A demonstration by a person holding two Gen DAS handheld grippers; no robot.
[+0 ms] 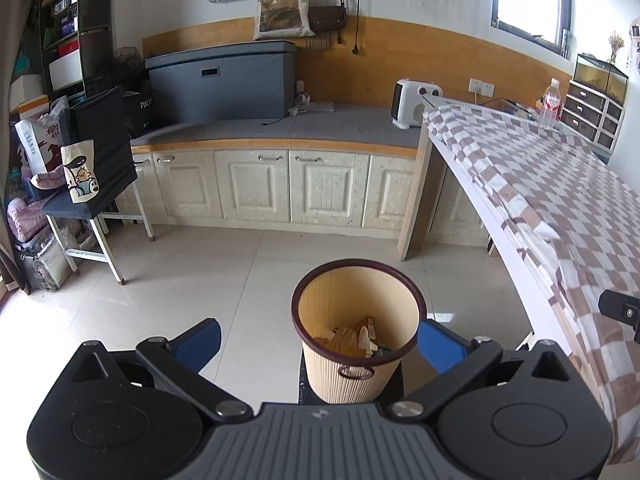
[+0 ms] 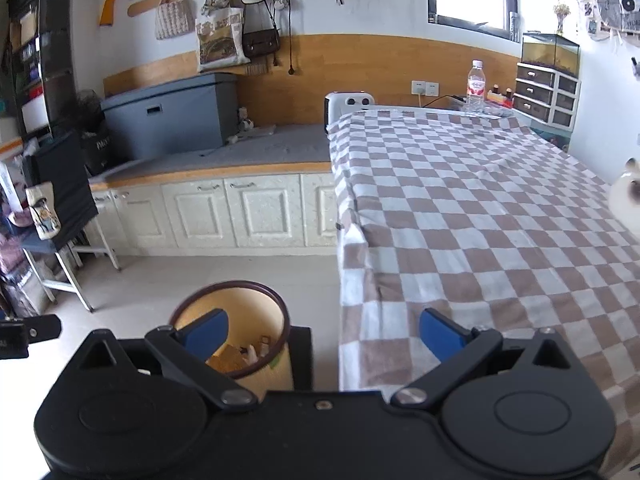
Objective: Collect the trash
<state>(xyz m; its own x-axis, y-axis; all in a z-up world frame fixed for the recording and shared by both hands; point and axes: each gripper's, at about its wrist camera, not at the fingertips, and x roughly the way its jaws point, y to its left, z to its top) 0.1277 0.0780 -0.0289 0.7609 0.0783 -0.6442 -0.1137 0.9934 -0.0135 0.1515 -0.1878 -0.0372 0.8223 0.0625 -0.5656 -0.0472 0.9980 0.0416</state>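
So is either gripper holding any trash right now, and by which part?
Nothing is held. The left gripper is open above the bin, and the right gripper is open at the checkered cloth's edge, with nothing between its fingers.

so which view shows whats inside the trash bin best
The left wrist view: the bin sits centred between the open fingers, its scraps visible. In the right wrist view the left finger covers part of the bin's opening.

"PAC…" (cut off) on black box (image 1: 141, 109), tote bag (image 1: 283, 12) print perhaps Chinese
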